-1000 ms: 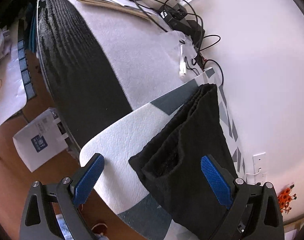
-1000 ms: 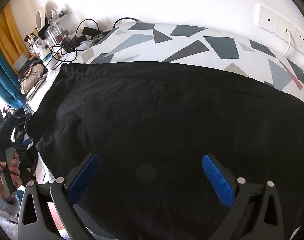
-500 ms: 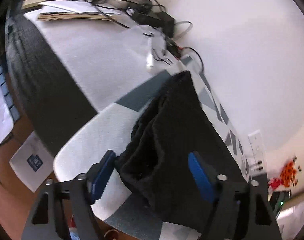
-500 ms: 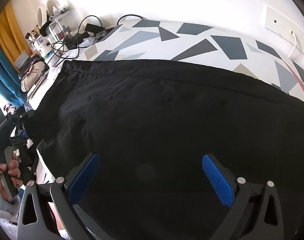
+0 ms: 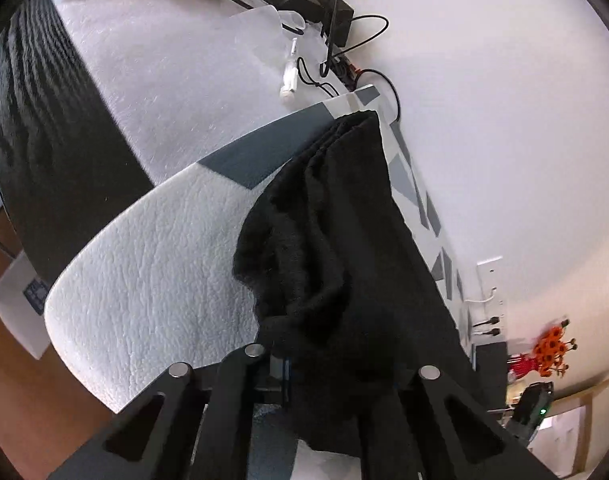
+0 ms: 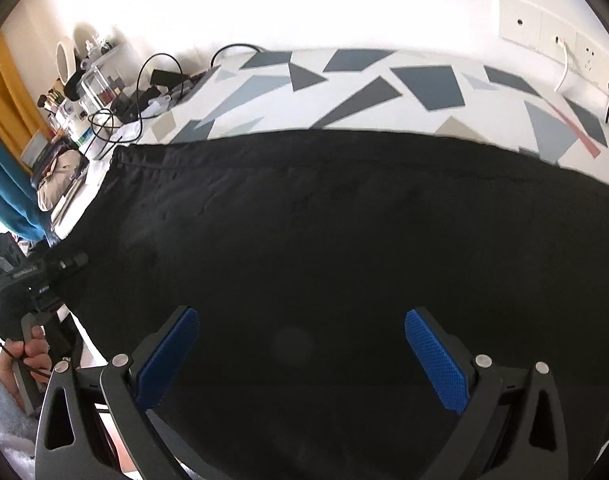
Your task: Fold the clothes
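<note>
Garment flat on patterned mat; left gripper pinched on its bunched corner, right gripper spread above it.

White wall, wooden floor, cluttered desk beyond.

The left gripper pointed downward, its jaws closed together on black cloth. The right gripper hung with jaws spread wide, nothing pinched. A hand gripped the left handle.
</note>
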Available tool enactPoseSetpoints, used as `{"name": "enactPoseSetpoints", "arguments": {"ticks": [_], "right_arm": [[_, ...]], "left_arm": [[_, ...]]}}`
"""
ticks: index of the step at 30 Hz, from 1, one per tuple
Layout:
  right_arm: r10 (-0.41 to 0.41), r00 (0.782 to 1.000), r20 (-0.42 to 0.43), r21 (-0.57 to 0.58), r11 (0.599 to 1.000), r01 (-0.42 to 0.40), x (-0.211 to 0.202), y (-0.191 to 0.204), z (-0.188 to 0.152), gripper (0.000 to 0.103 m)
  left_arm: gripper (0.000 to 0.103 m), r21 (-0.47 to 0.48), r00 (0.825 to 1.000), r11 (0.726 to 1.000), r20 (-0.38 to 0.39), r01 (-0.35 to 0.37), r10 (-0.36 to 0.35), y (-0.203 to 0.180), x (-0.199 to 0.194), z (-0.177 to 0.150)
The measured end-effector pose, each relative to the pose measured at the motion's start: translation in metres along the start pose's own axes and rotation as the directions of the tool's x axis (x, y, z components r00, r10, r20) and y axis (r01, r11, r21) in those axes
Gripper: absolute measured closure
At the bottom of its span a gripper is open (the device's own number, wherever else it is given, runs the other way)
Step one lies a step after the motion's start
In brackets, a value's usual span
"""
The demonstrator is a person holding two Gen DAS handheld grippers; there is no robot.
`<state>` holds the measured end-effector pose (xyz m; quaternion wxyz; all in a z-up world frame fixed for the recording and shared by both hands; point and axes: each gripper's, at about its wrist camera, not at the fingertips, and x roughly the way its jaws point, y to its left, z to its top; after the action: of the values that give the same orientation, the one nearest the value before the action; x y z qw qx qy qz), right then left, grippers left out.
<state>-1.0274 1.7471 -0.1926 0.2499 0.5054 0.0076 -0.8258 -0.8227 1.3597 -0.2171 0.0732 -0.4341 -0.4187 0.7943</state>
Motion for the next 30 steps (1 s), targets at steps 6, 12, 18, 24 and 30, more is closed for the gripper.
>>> {"name": "enactPoseSetpoints", "arguments": {"ticks": [6,12,18,24,30], "right_arm": [[-0.072,0.994,0.080,0.047,0.997,0.068,-0.027,-0.025,0.012,0.000],[-0.230,0.972,0.040,-0.069,0.970,0.232,-0.030,-0.047,0.000,0.000],[-0.192,0.980,-0.042,-0.282,0.944,0.173,0.016,-0.017,-0.039,0.000],[-0.033,0.998,-0.047,-0.292,0.956,0.018,0.010,-0.038,-0.031,0.000],[-0.009,0.998,0.063,0.011,1.000,0.008,-0.053,-0.157,-0.007,0.000]], "left_arm": [[0.096,0.178,0.999,0.983,0.023,0.042,-0.046,-0.068,0.006,0.014],[0.096,0.366,0.992,0.923,-0.017,0.121,-0.124,-0.152,0.009,-0.001],[0.096,0.464,0.985,0.869,-0.063,0.174,-0.163,-0.221,0.019,-0.032],[0.096,0.501,0.983,0.847,-0.110,0.180,-0.144,-0.272,0.044,-0.086],[0.096,0.570,0.968,0.787,-0.210,0.237,-0.139,-0.329,0.077,-0.158]]}}
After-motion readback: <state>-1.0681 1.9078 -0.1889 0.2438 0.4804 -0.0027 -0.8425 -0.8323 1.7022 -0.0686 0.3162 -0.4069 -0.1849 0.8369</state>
